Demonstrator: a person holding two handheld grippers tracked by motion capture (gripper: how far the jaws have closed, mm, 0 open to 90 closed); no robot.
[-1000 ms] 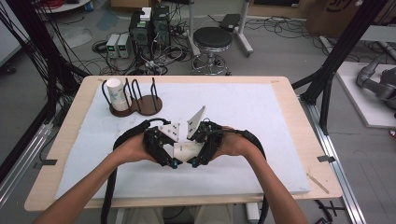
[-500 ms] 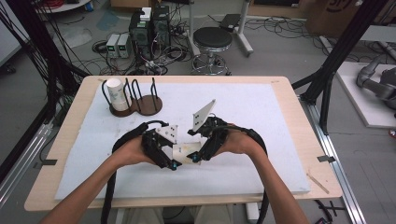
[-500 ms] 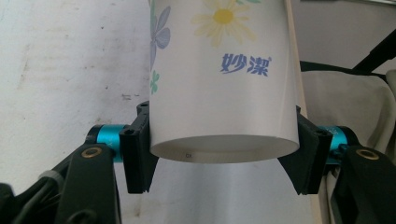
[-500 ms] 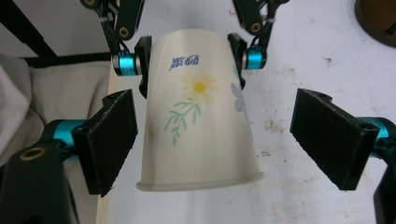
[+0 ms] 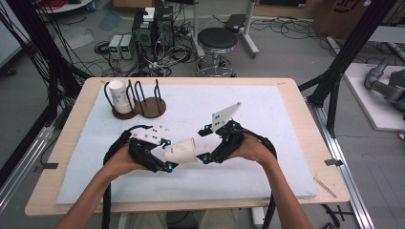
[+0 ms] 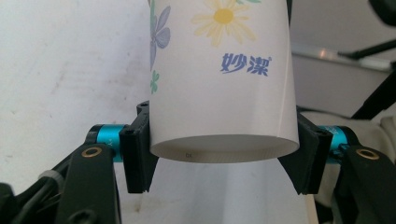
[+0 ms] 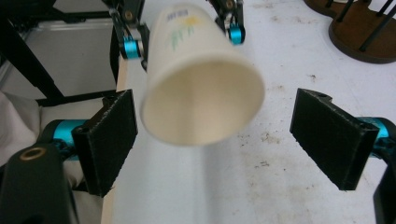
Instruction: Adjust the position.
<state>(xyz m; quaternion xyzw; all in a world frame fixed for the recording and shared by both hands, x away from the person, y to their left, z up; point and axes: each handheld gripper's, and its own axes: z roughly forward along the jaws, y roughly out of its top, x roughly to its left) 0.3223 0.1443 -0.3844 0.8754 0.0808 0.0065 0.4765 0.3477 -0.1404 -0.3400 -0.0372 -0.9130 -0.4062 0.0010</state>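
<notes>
We hold the paper cup (image 5: pixel 182 150) on its side between our two hands, low in the middle of the high view and just above the white mat (image 5: pixel 267 114) that covers the desk (image 5: pixel 291 90). Our left hand-held gripper (image 5: pixel 168 153) is clamped across the cup's base end; in the left gripper view both black pads (image 6: pixel 138 157) press against the wall near the bottom rim, so the cup (image 6: pixel 223 79) sticks out stiffly with its flower print up. That grip seems chosen to turn the open mouth toward the other hand. Our right hand-held gripper (image 5: pixel 204 143) faces that mouth with its jaws spread wide; in the right gripper view the pads (image 7: pixel 106 140) stand apart on either side of the rim of the cup (image 7: pixel 201 88) and touch nothing, which reads as a hand-over being lined up.

Farther off, in the upper left of the high view, a dark wooden rack (image 5: pixel 147 105) with upright wire loops stands on the mat, and a second white cup (image 5: pixel 118 95) sits in it, probably where this one is headed.
</notes>
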